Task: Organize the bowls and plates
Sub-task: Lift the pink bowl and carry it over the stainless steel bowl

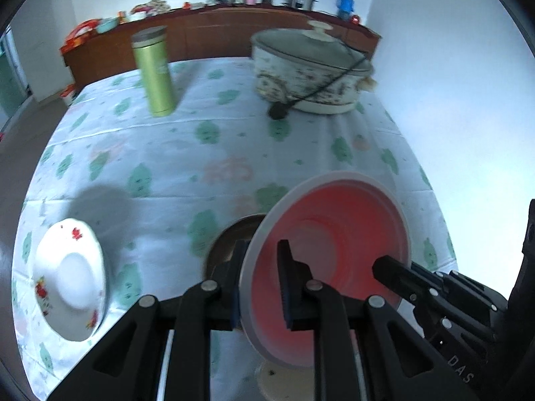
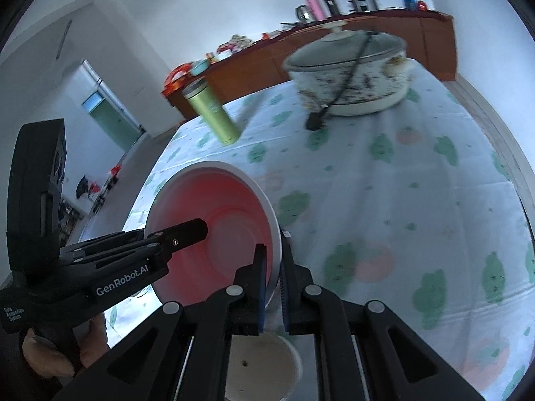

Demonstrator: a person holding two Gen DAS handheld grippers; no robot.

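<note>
A pink bowl with a white rim (image 1: 334, 254) is held tilted above the table by both grippers. My left gripper (image 1: 262, 287) is shut on its left rim. My right gripper (image 2: 272, 287) is shut on its right rim; the bowl also shows in the right wrist view (image 2: 217, 220). A white bowl (image 2: 260, 364) stands on the table under the pink bowl. A brown dish (image 1: 234, 237) lies behind the left fingers, mostly hidden. A white plate with red flowers (image 1: 70, 280) lies upside down at the table's left.
A green flask (image 1: 155, 73) stands at the far left of the patterned tablecloth (image 1: 200, 153). A lidded electric pot (image 1: 311, 70) with a black cord and plug (image 1: 279, 111) stands at the far right. A wooden sideboard (image 1: 217, 30) with kitchenware runs behind.
</note>
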